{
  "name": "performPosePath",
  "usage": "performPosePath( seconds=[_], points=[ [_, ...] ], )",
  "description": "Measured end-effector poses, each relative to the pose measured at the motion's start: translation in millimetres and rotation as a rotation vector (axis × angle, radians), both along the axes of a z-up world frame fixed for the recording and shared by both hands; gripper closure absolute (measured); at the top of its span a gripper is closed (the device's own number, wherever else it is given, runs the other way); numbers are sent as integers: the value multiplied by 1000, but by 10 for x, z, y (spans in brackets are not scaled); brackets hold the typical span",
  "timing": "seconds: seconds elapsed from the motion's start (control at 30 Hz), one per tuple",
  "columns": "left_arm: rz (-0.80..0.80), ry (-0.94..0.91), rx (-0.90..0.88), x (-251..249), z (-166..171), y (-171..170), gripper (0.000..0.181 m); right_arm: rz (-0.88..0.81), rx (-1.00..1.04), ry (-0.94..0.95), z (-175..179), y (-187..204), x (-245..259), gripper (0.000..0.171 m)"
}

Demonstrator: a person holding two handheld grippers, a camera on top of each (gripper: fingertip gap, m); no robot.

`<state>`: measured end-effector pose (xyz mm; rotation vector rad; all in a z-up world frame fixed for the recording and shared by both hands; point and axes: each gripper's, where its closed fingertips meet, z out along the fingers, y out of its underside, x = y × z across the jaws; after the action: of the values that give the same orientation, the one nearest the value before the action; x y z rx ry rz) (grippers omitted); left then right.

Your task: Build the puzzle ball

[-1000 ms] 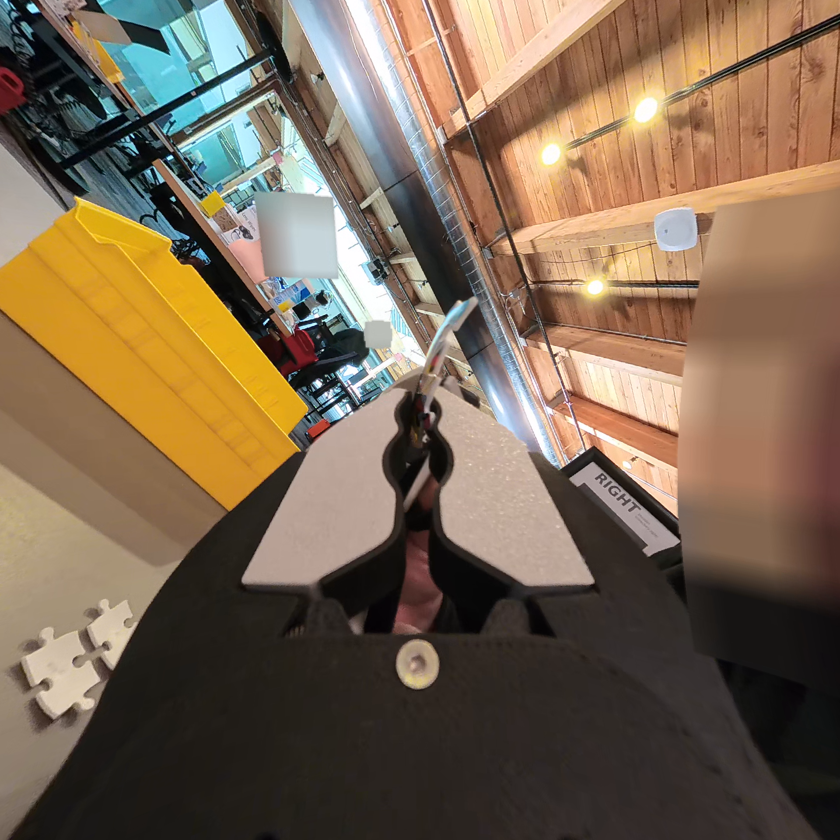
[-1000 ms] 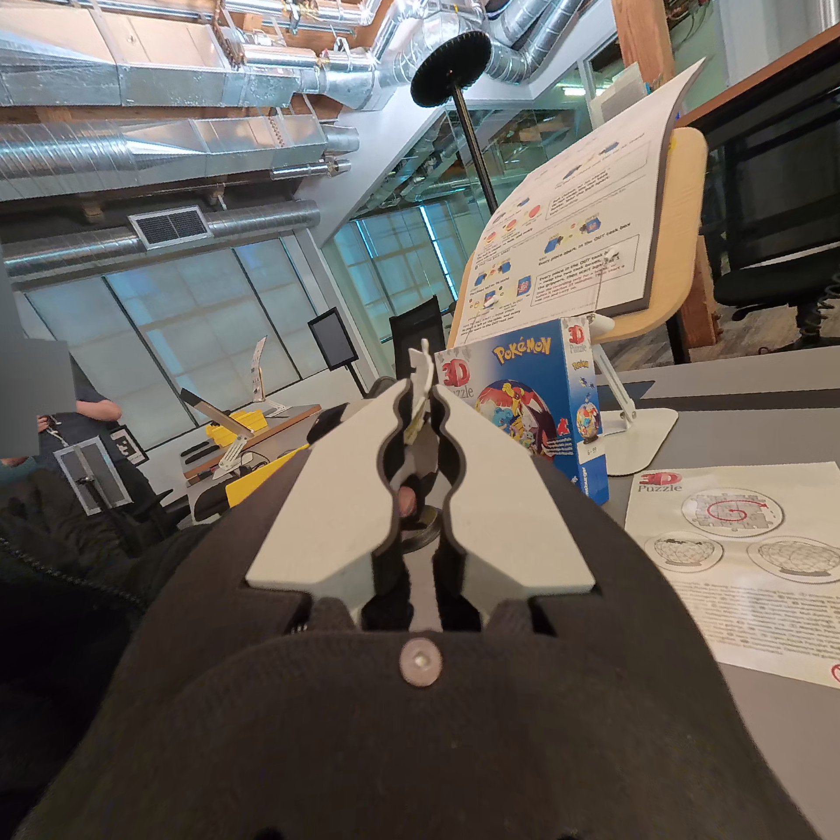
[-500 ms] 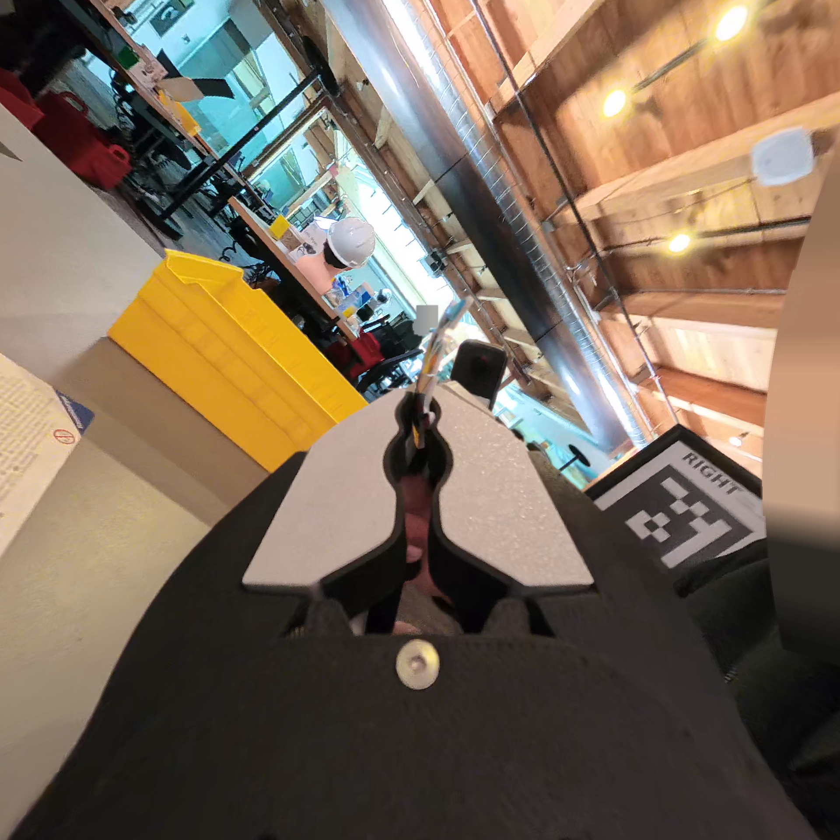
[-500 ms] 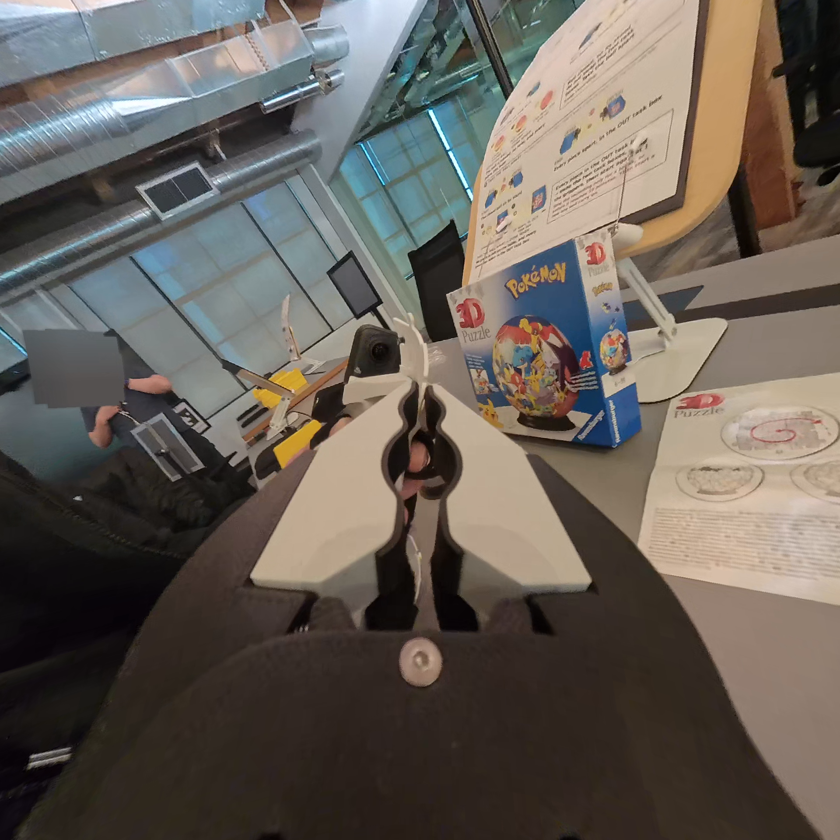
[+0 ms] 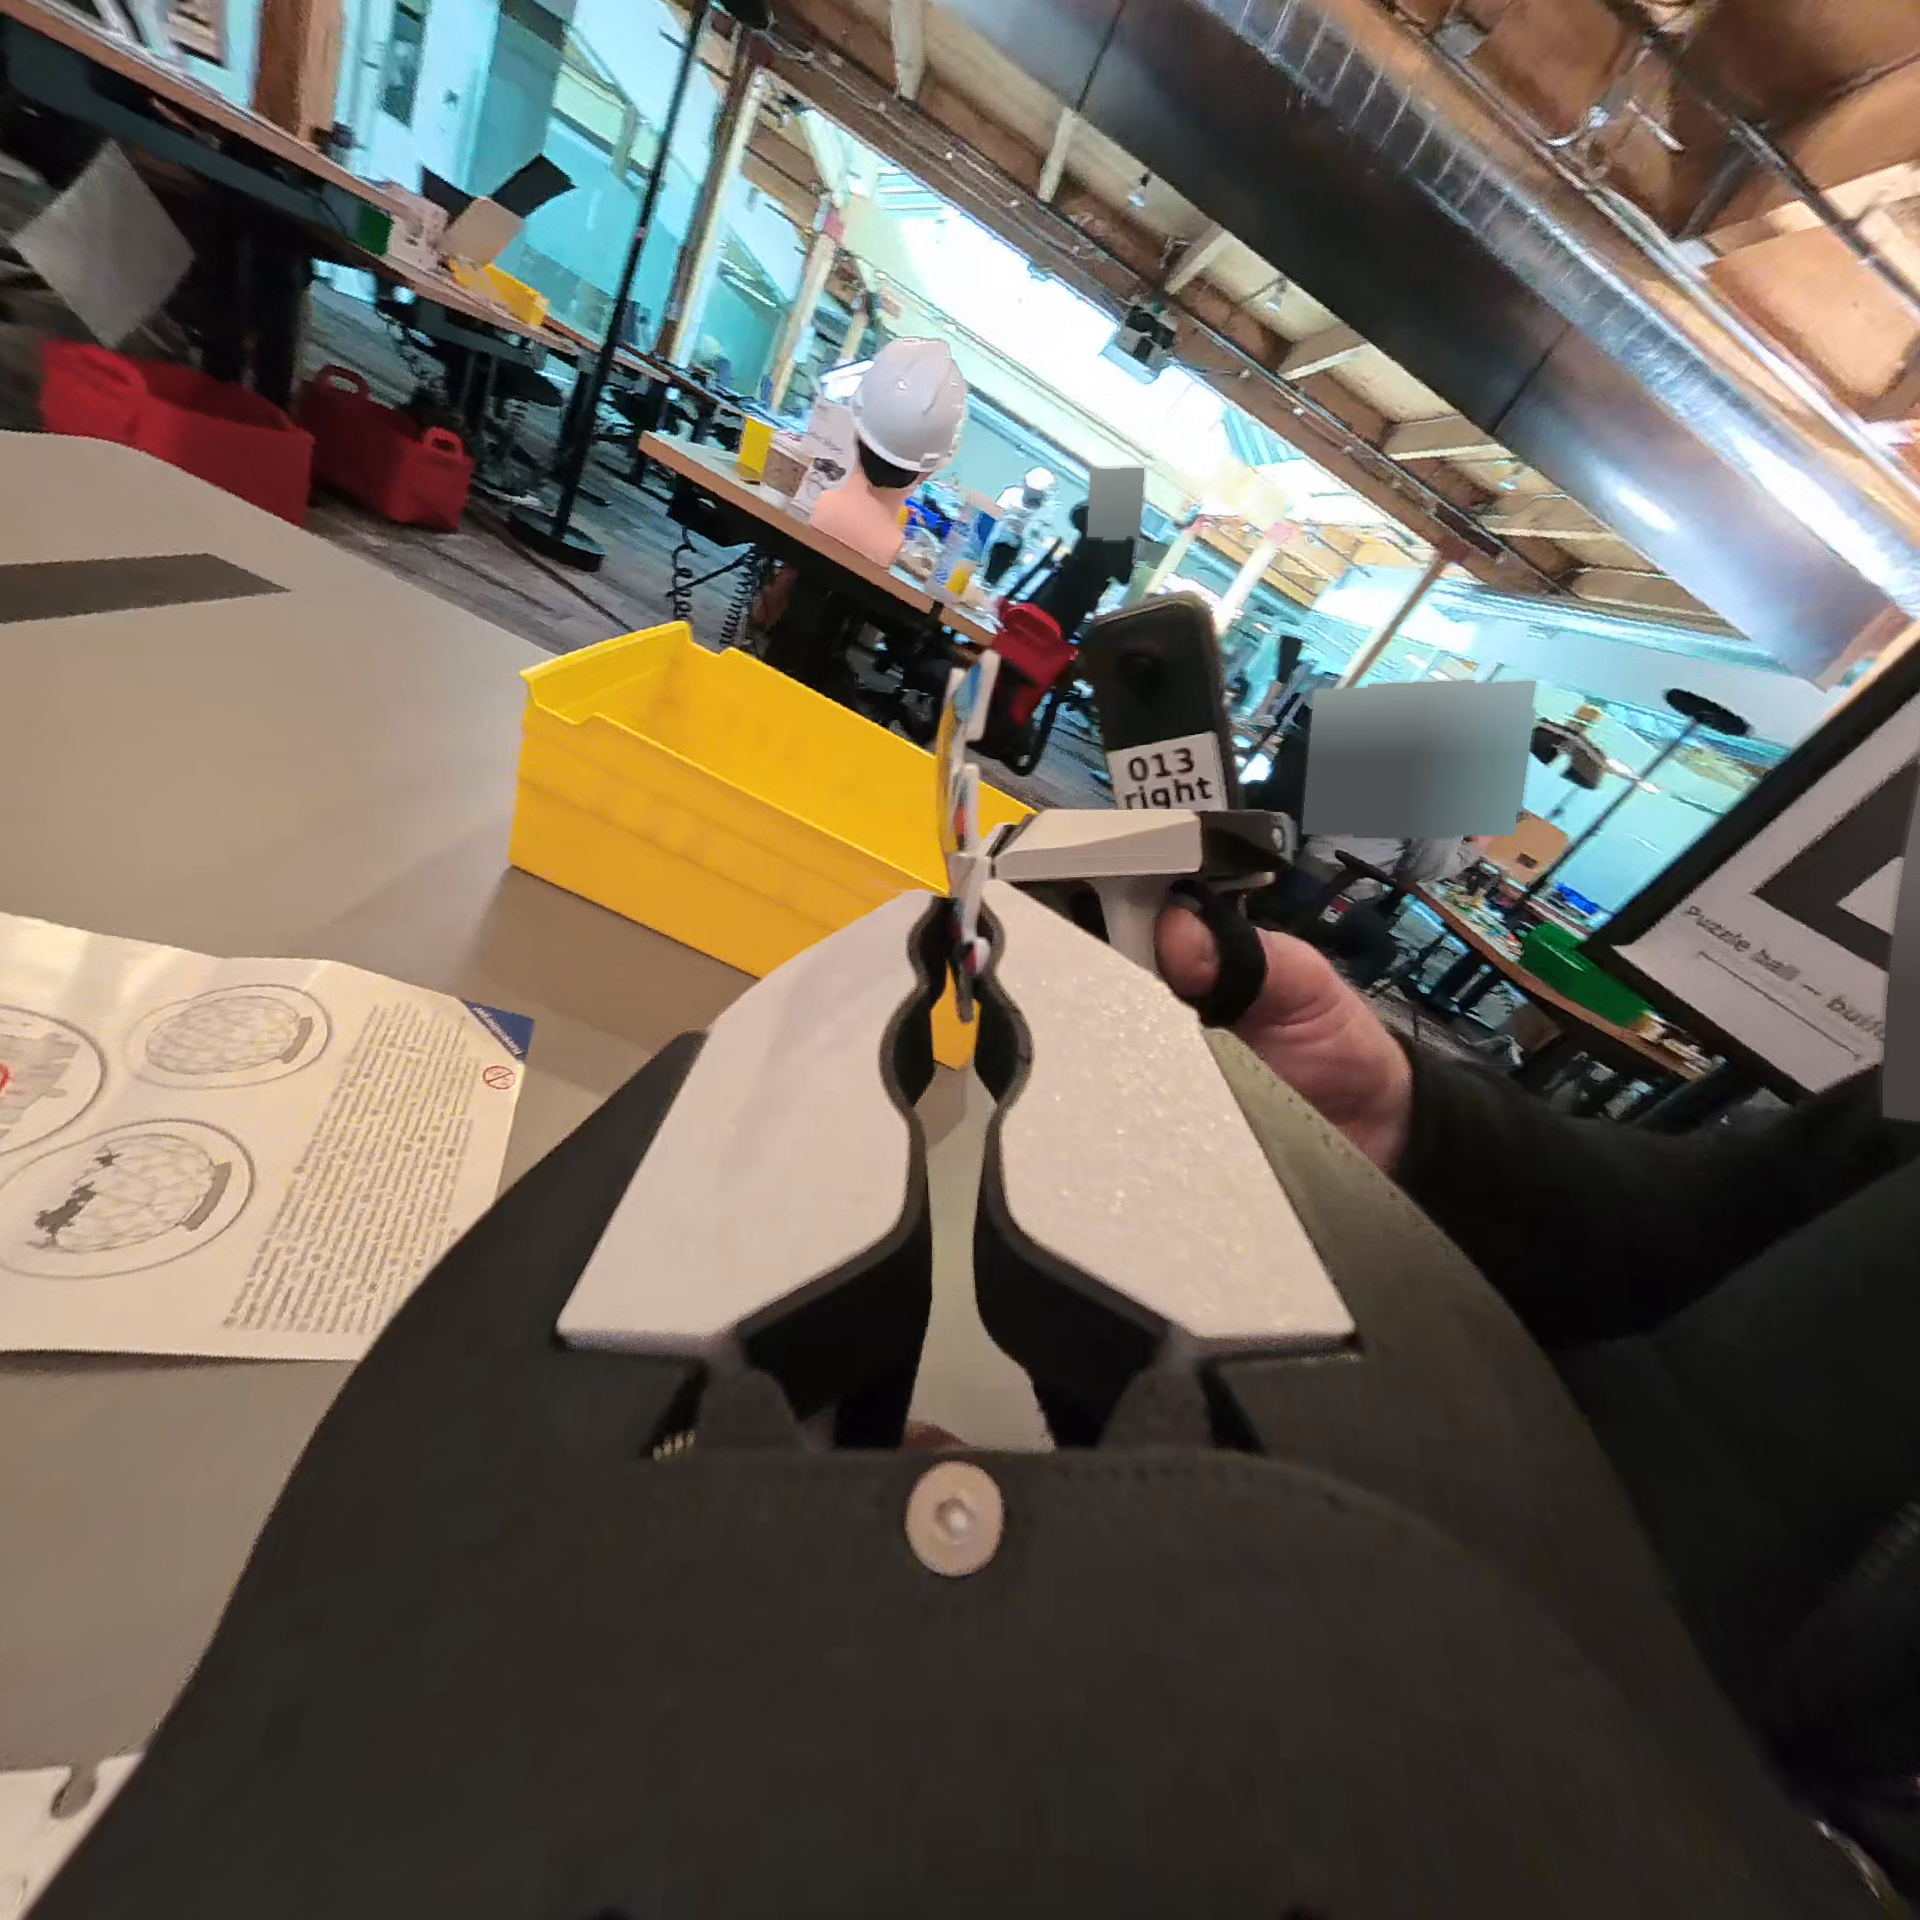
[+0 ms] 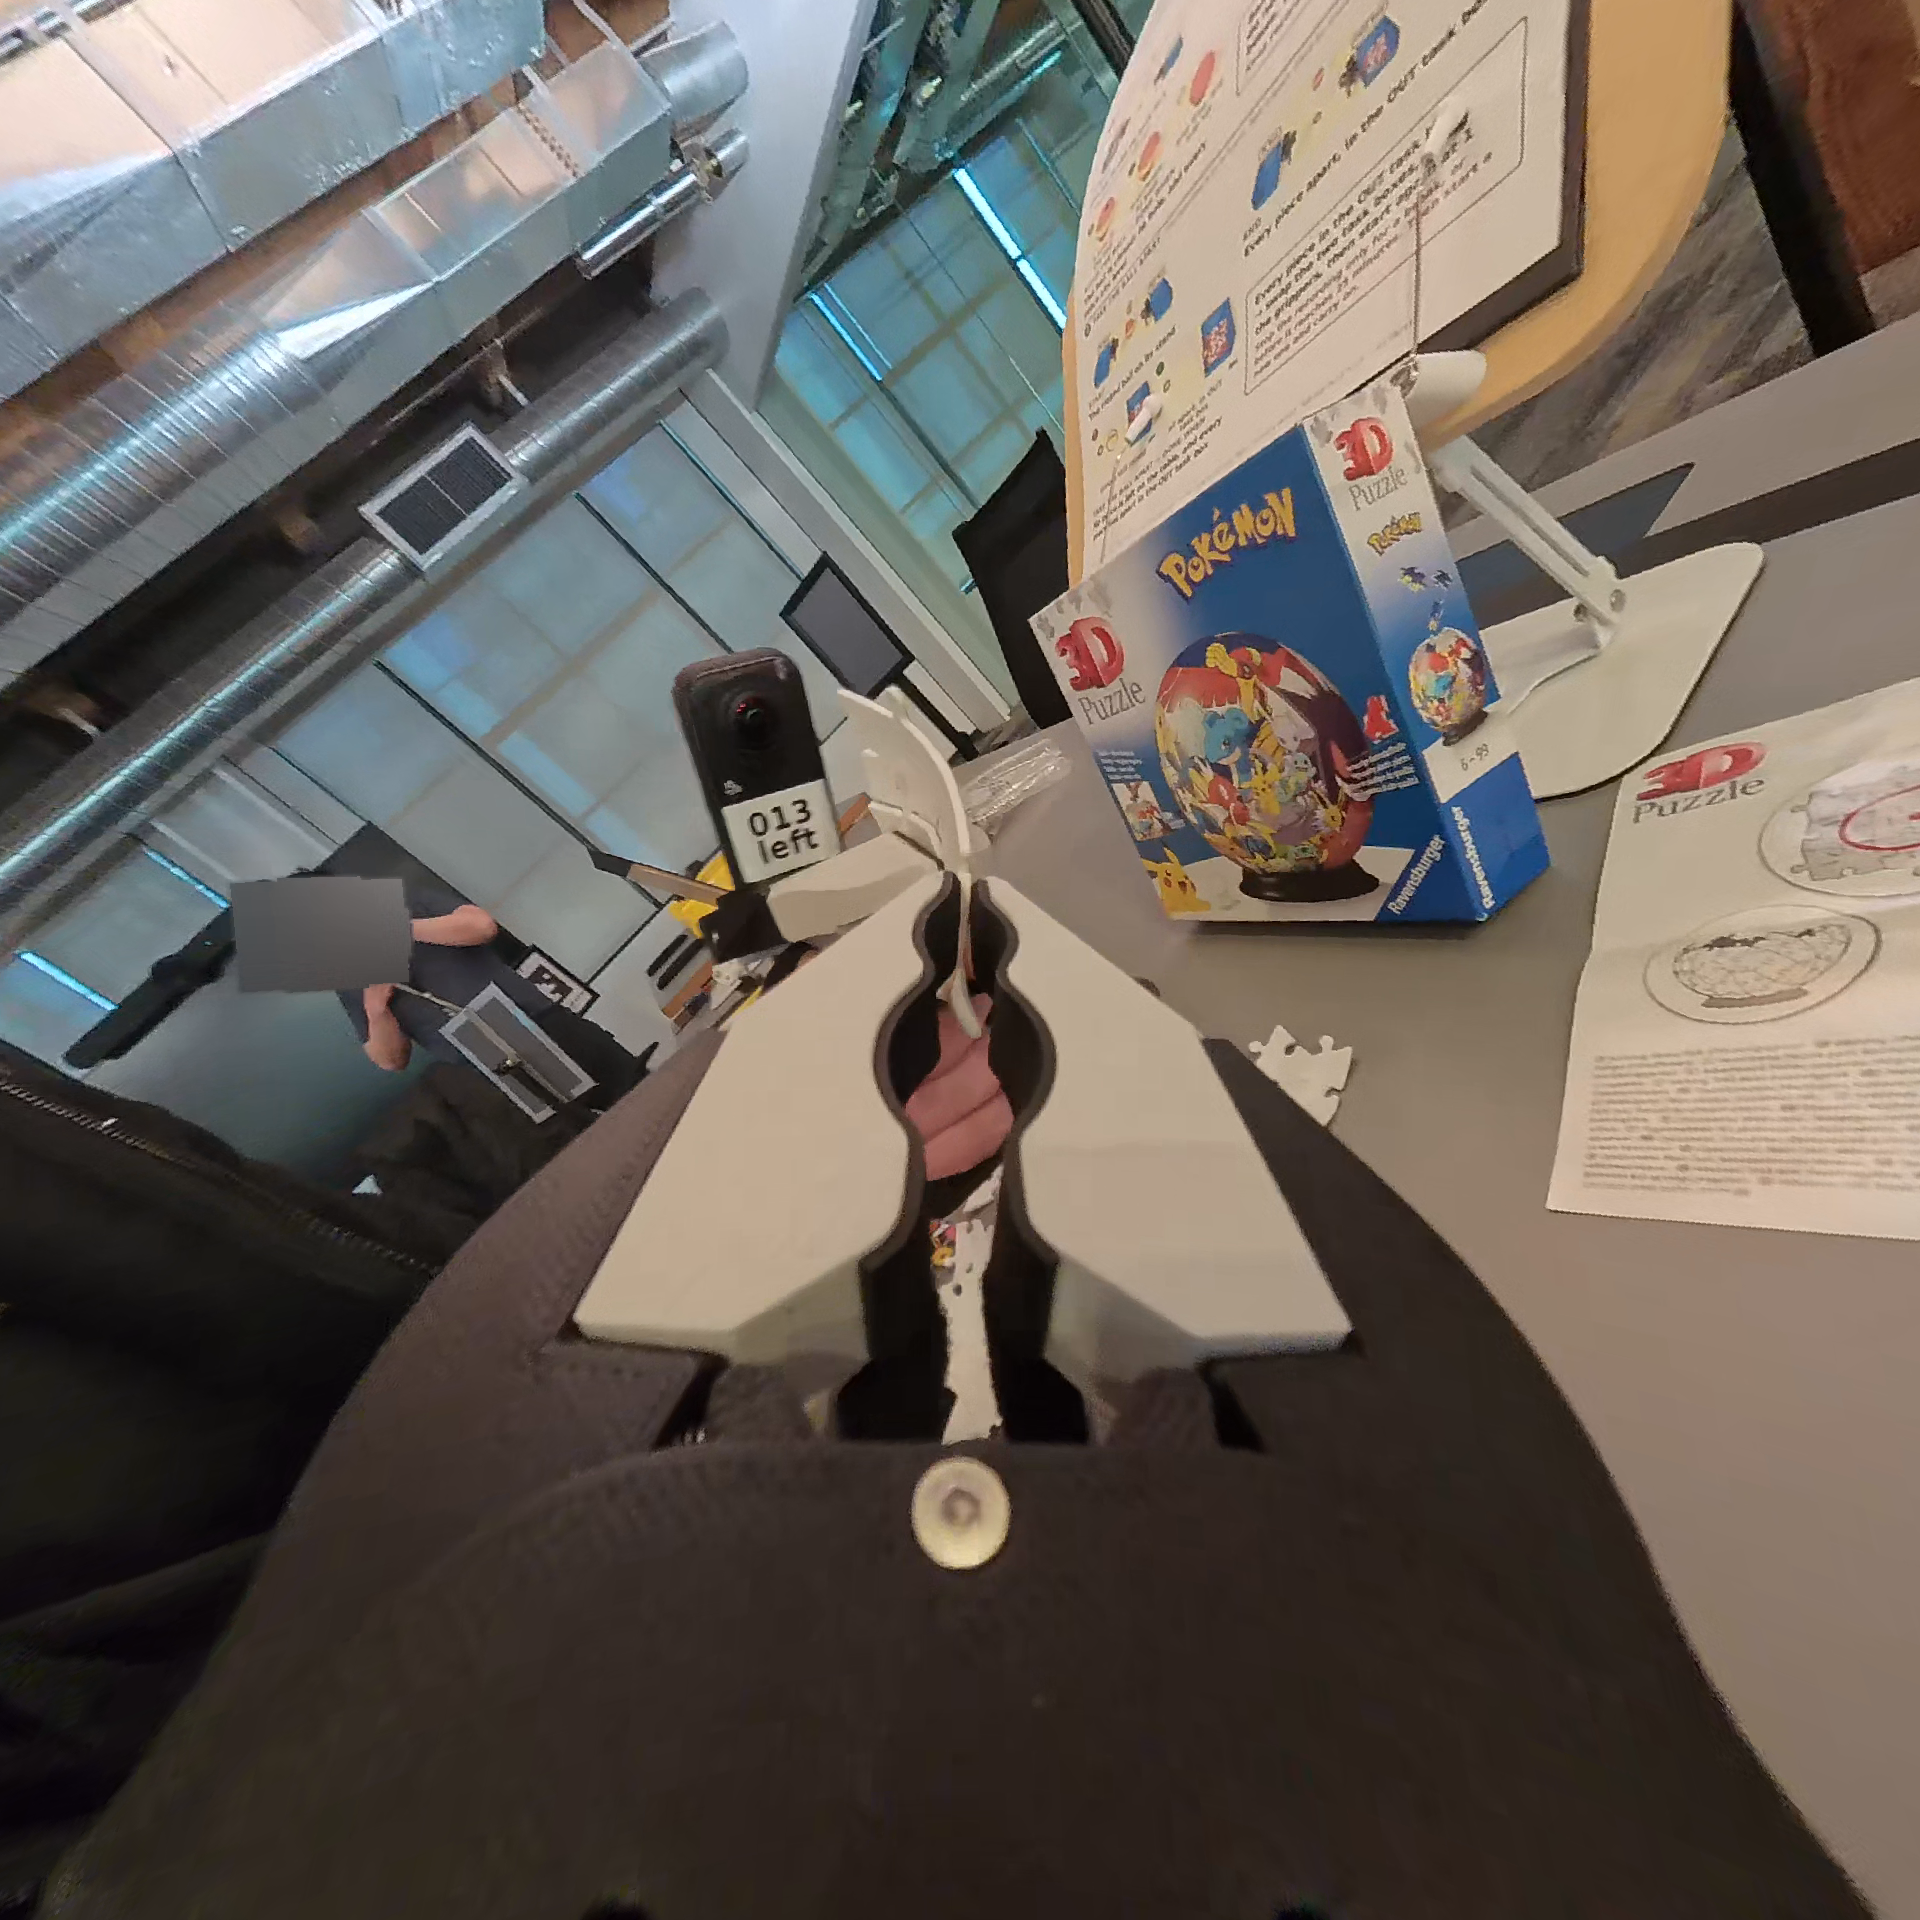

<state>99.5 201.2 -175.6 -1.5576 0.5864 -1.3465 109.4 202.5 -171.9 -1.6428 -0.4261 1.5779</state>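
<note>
— Both grippers have swung down since a second ago. Left wrist view: left gripper (image 5: 961,961) jaws clamped on a thin curved printed puzzle piece (image 5: 958,774), meeting the right gripper (image 5: 1003,854) beside the yellow plastic bin (image 5: 665,800).

— Right wrist view: right gripper (image 6: 961,914) pinches white-backed curved pieces (image 6: 909,774) left of the blue puzzle box (image 6: 1299,717). Light, stiff, slippery, I'd judge; grip edges. A loose white piece (image 6: 1304,1070) lies on the grey surface (image 6: 1558,1455).

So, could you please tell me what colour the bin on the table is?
The bin is yellow; left wrist view.

Two tools (image 5: 961,914) (image 6: 961,904), one yellow bin (image 5: 727,790), one puzzle box (image 6: 1309,727), one instruction leaflet (image 5: 260,1143), one loose white puzzle piece (image 6: 1304,1065).
</note>
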Motion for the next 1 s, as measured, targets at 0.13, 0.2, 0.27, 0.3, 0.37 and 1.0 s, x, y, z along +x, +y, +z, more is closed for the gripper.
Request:
performPosePath(
  seconds=[0.13,0.2,0.27,0.3,0.37,1.0],
  points=[
    [-56,-18,-38,3,-15,-15,179,-4,9,-11,-20,5,5,171],
    [-79,-69,-85,-6,9,-12,178,-5,27,-21,-12,3,6,171],
    [-132,-179,-164,-34,65,-14,171,-20,45,-28,0,12,10,171],
    [-141,-218,-197,-61,81,2,171,-24,40,-26,-5,21,20,171],
    [-135,-210,-193,-75,64,8,171,-34,36,-21,-22,39,39,171],
    [-168,-207,-236,-139,18,2,174,-38,25,-38,-37,41,30,171]
  ],
)
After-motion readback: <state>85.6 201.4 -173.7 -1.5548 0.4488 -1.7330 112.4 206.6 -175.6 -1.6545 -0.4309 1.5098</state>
